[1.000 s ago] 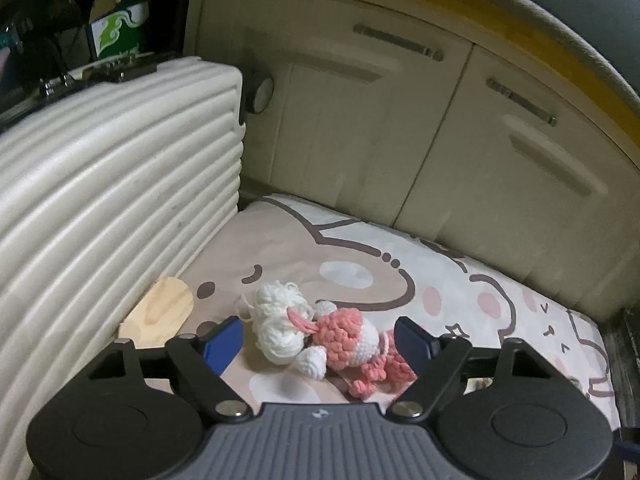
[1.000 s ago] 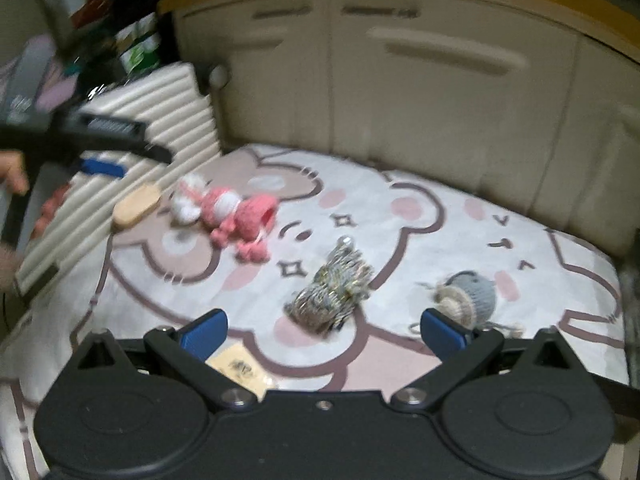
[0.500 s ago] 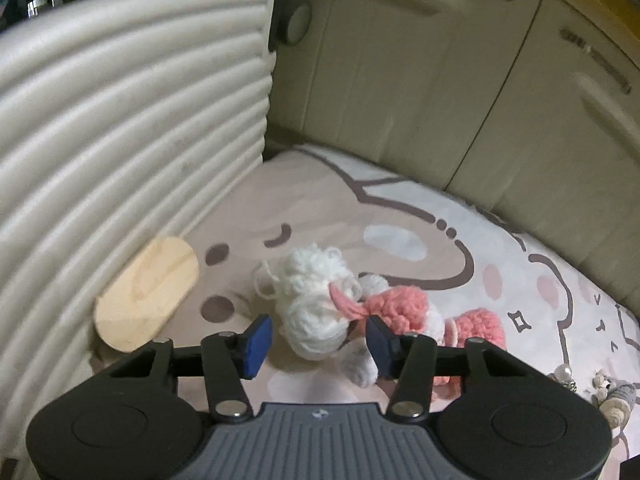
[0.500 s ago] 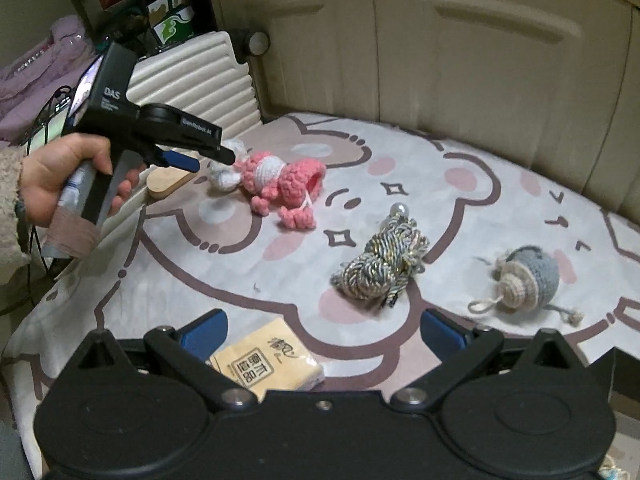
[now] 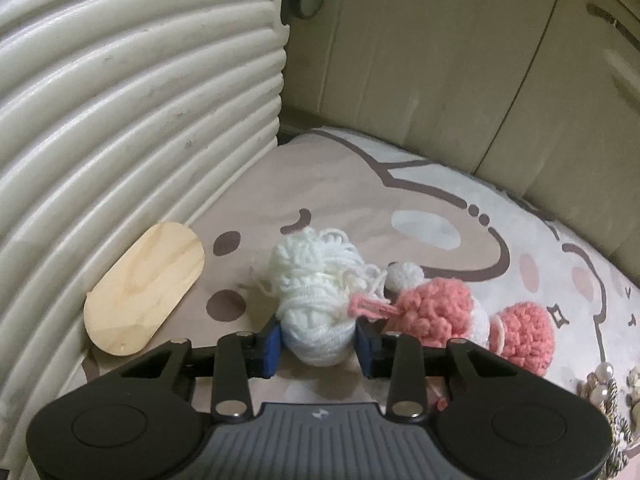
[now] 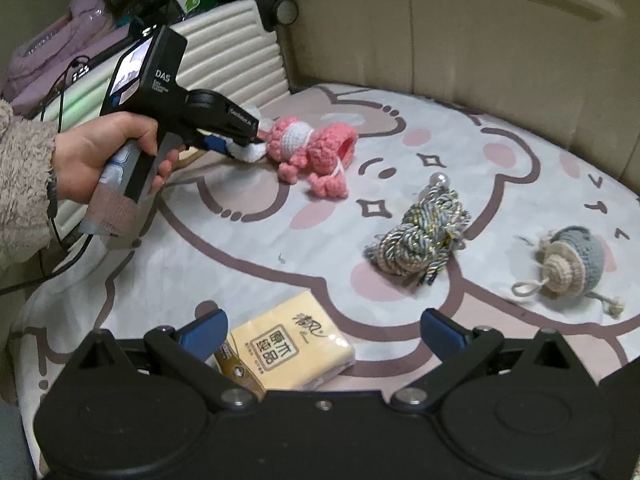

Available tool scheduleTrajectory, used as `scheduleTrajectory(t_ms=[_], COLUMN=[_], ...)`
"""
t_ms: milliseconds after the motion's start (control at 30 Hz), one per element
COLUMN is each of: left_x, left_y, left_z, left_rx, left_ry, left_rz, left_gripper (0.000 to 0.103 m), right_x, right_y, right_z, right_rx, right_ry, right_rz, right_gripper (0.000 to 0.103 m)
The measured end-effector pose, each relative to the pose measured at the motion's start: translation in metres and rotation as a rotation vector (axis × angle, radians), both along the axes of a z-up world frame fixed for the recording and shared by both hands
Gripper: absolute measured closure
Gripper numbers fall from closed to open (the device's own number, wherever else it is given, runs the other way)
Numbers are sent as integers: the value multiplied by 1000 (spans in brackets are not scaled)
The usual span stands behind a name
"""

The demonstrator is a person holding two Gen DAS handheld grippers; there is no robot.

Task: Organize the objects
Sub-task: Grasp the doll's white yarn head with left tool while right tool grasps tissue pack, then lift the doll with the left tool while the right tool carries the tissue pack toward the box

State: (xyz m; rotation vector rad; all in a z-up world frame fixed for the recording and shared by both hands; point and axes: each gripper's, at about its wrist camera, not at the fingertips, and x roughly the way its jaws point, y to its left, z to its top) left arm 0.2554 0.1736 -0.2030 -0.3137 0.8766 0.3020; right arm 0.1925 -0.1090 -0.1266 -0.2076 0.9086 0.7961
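Between the blue pads of the left hand-held gripper (image 5: 318,344): white yarn head of a crochet doll (image 5: 404,308). Jaws closing, nearly narrowed, pads against both sides of the yarn ball. Doll lies flat; long axis runs from the white head at the pads out to the gripper's right, pink body then pink skirt end farthest away. Just left of this gripper, a pale wooden oval piece (image 5: 146,286) leans on a ribbed cream suitcase (image 5: 132,120).

Right hand-held gripper (image 6: 322,330): jaws wide apart, gripping nothing. A yellow tissue pack (image 6: 292,350) lies close below, toward its left finger. Ahead, a twisted grey-gold cord bundle (image 6: 420,236); ahead right, a grey crochet toy (image 6: 572,264).

Surface is a bed sheet (image 6: 248,272), white with cartoon bear print. Cream cabinet doors (image 6: 480,32) stand behind the bed.
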Motion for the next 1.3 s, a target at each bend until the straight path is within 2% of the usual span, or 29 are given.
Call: scheduleTrajectory(t_ms=[333, 500, 633, 733, 833, 867, 900, 933, 1000, 1100, 1300], left_x=[4, 3, 3, 4, 5, 5, 5, 5, 4, 0, -15], left_y=[-3, -1, -2, -3, -5, -5, -6, -6, -6, -3, 3], left_z=[0, 0, 0, 0, 0, 0, 0, 1, 2, 3, 13], left_rx=[11, -3, -2, 1, 13, 17, 19, 19, 19, 25, 29], left_ry=[20, 28, 36, 43, 51, 56, 60, 65, 76, 92, 110], left_rz=[3, 10, 13, 13, 10, 10, 10, 13, 27, 38, 70], left_gripper=[69, 69, 70, 70, 70, 71, 71, 71, 71, 71, 72], right_x=[-9, -13, -23, -21, -11, -8, -8, -9, -11, -14, -4], right_y=[18, 22, 22, 29, 40, 42, 45, 49, 56, 59, 49], right_z=[-12, -9, -3, -2, -8, -9, -11, -11, -12, -11, 7], right_rx=[-52, -38, -37, -66, -90, -92, -95, -104, -163, -196, -204], right_ry=[10, 147, 190, 133, 180, 205, 214, 209, 166, 137, 88], right_rz=[161, 274, 351, 300, 183, 157, 142, 142, 141, 150, 41], right_gripper=[0, 0, 0, 0, 0, 3, 12, 20, 26, 28, 29])
